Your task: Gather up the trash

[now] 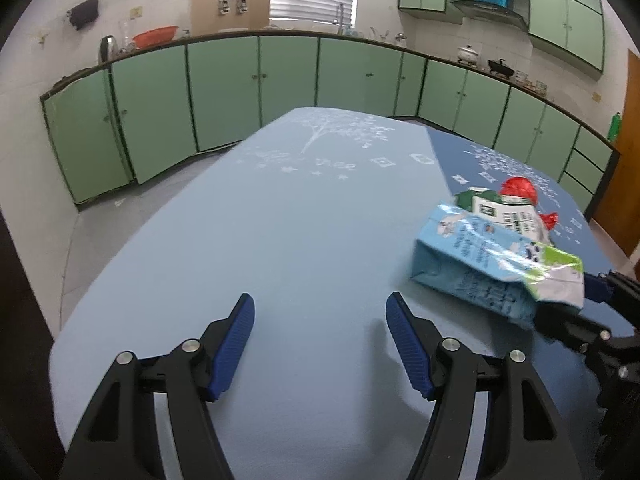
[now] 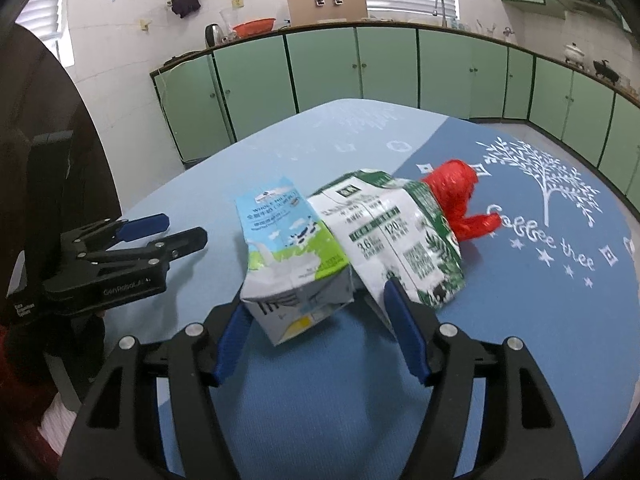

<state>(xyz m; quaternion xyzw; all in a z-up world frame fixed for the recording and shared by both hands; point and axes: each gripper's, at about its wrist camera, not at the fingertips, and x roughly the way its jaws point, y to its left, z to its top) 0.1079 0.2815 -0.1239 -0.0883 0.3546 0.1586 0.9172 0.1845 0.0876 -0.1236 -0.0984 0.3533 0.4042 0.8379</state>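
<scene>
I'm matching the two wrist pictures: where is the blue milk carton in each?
Left wrist view: the blue milk carton lies at the right, on the table, beyond the right gripper.
Right wrist view: the carton is at centre, its near end between the right gripper's open fingers.
Shared landmark: the red plastic bag behind the cartons.

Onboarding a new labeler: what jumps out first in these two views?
A pile of trash on the blue tablecloth: a blue milk carton lying against a green-and-white carton, with a crumpled red wrapper behind them. The right gripper sits open around the blue carton's near end, its pads not clearly pressing. The left gripper is open over bare cloth to the left.
</scene>
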